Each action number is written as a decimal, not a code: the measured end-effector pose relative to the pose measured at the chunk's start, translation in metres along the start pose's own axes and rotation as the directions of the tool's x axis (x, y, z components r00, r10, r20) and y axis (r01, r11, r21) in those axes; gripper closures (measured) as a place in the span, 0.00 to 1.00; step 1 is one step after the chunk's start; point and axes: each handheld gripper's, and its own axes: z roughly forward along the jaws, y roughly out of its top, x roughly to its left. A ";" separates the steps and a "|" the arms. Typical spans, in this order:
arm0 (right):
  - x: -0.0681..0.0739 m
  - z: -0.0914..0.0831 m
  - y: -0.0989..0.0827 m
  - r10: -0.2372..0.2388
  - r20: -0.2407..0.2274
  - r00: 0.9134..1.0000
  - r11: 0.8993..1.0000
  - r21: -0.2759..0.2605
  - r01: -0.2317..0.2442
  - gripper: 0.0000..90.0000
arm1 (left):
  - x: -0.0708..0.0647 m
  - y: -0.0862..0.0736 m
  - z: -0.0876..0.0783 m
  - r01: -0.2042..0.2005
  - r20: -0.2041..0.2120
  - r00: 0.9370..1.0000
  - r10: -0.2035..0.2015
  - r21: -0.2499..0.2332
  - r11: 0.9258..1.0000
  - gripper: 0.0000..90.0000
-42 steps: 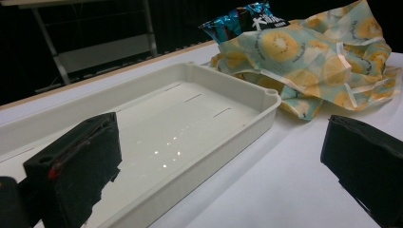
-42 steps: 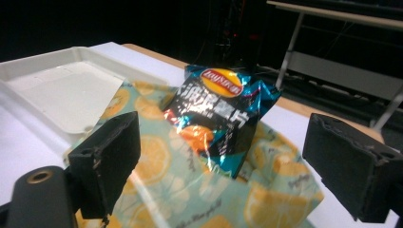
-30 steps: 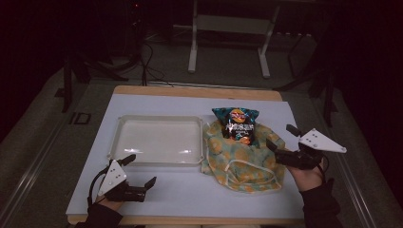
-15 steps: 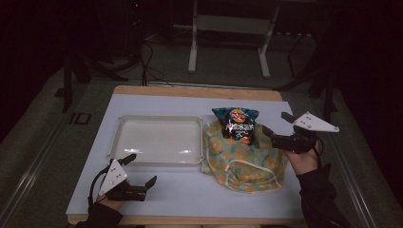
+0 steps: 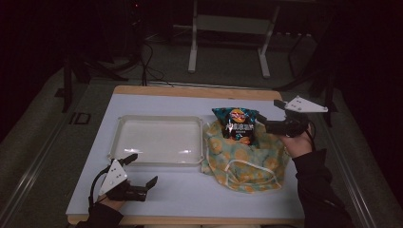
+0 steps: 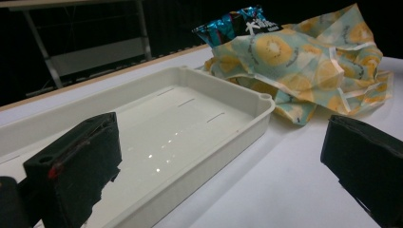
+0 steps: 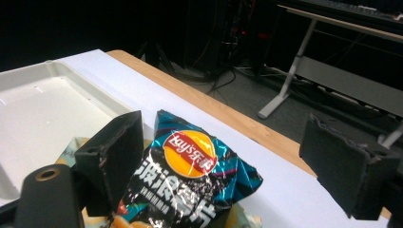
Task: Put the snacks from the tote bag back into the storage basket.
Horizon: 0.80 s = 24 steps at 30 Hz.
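In the high view, a white tabletop (image 5: 190,199) with a wooden far edge is seen from above. A shallow white tray (image 5: 158,140) lies left of centre. Just to its right, a crumpled cloth (image 5: 247,159) printed in teal and yellow is spread out, touching the tray's right edge, and a white cord loop (image 5: 247,167) lies on its near part. A teal and black chip bag (image 5: 236,124) rests on the far part of the cloth. The left tool (image 5: 141,169) is held low over the near left corner of the tabletop, just in front of the tray, with its jaws spread apart and nothing between them. The right tool (image 5: 269,114) is held by a hand (image 5: 295,144) beside the right side of the chip bag, above the cloth's far right part; its jaws are parted.

In the left gripper view, the two black jaws are seen well apart at the bottom corners, released and holding nothing. The tray (image 6: 209,137) lies across the middle, with the cloth (image 6: 304,61) just beyond its far corner and the chip bag (image 6: 233,26) showing above the cloth.

In the right gripper view, the jaws are spread wide and grasp nothing. The chip bag (image 7: 190,175) is seen between them, near the left jaw; whether that jaw touches the bag cannot be told. The tray (image 7: 43,109) appears at the left.
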 end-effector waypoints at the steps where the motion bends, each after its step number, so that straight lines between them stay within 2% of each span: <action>1: -0.002 0.003 0.000 -0.001 -0.010 1.000 1.000 0.006 0.001 0.16 | 0.000 0.000 0.000 -0.001 0.000 1.000 0.001 0.001 1.000 0.00; 3: -0.004 0.009 0.000 -0.013 -0.009 1.000 1.000 0.019 0.013 0.16 | 0.000 0.000 0.000 -0.004 -0.001 1.000 0.004 0.002 1.000 0.00; 8: -0.011 0.027 -0.001 -0.005 -0.005 1.000 0.998 0.067 0.005 0.16 | 0.000 0.000 0.000 -0.010 -0.002 1.000 0.010 0.003 1.000 0.00; 18: -0.026 0.060 -0.014 0.065 -0.010 0.998 0.988 0.144 -0.063 0.16 | 0.000 0.000 0.001 -0.013 0.001 1.000 0.013 0.003 1.000 0.00; 24: -0.037 0.075 -0.023 0.103 -0.017 0.995 0.980 0.171 -0.098 0.16 | 0.000 0.000 0.001 -0.018 0.003 1.000 0.018 0.006 1.000 0.00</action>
